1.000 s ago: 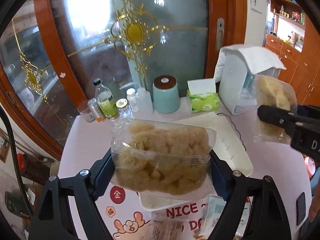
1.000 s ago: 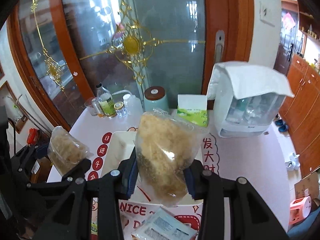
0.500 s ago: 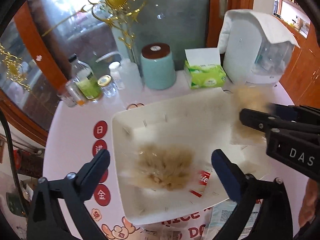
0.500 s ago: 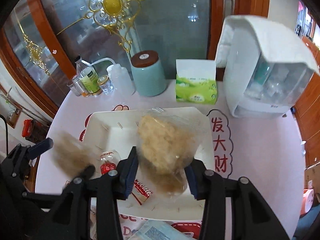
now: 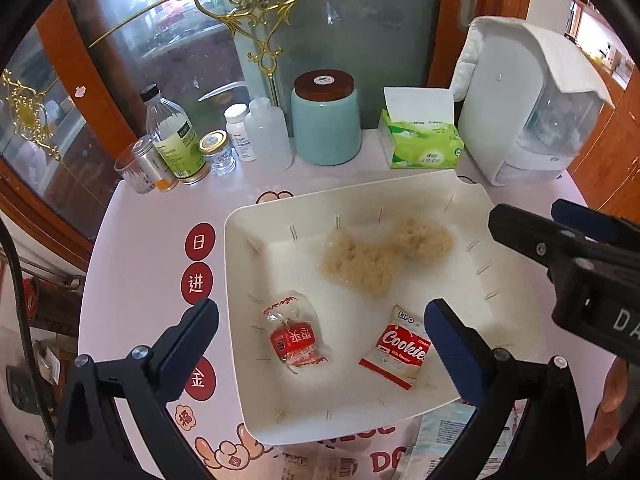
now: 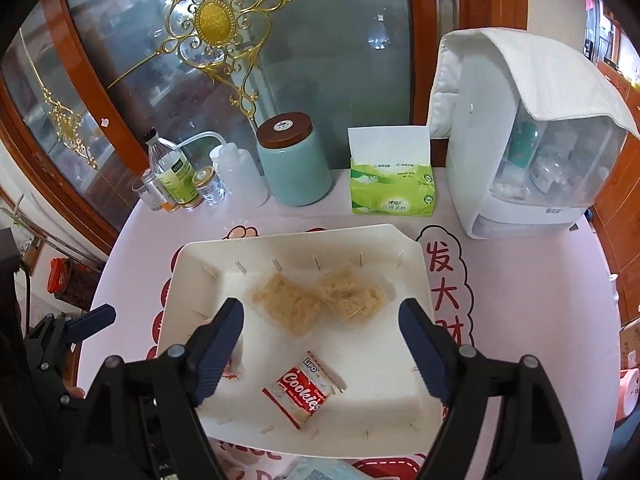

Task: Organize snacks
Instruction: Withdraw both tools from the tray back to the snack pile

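Blue-padded jaws wide apart, empty.

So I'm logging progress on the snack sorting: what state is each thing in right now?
Left gripper: open, empty.
Right gripper: open, empty, jaws just opened.
Two floss bags: lying in tray, touching.
Cookie packet: flat in tray.
Red snack: in tray.
White tray: on table.

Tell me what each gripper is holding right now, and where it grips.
Nothing. The left gripper and right gripper have just opened their jaws; both floss bags lie loose in the tray.
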The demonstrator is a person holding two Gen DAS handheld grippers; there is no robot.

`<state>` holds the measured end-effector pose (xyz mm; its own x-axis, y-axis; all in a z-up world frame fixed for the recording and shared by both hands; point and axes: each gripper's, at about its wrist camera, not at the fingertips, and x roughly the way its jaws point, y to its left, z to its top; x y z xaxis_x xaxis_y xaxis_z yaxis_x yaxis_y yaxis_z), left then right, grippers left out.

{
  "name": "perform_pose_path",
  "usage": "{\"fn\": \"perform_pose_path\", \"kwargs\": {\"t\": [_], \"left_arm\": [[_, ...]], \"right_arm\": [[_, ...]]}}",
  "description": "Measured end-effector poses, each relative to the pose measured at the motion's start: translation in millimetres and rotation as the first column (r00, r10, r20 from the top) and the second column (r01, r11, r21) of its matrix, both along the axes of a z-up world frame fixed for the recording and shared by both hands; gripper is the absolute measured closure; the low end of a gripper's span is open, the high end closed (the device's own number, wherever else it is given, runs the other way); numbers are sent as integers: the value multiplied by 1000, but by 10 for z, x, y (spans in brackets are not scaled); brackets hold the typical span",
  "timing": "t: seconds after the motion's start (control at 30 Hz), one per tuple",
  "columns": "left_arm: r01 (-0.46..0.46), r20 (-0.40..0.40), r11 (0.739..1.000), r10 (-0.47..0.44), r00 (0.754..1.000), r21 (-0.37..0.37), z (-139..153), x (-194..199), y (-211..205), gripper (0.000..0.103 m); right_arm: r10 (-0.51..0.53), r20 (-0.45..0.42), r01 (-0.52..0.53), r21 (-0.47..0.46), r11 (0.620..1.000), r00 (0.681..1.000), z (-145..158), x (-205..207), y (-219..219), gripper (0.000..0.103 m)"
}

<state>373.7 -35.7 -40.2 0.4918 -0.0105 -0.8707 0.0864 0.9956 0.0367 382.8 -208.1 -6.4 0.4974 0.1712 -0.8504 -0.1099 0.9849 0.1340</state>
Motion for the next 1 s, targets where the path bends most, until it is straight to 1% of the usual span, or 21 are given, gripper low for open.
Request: {"fn": "perform_pose_path", "kwargs": {"t": [0.2, 0.5, 0.8, 1.0], "left_arm": [[16, 24, 1000, -16, 1000, -8, 145, -99, -11, 1], [41, 82, 999, -39, 996, -21, 474, -358, 6, 1], [72, 130, 997, -66, 989, -41, 739, -723, 66, 1], [107, 168, 993, -98, 981, -47, 909, -1043, 134, 1]], "right_arm": [[-6, 8, 6, -6, 1000, 1000, 96, -76, 14, 22], [-22, 39, 23, -29, 999, 999, 367, -294, 57, 22], [-23, 65, 25, -40, 999, 998, 692, -653, 111, 22], [-25, 84, 29, -48, 998, 996, 902, -952, 196, 21]]}}
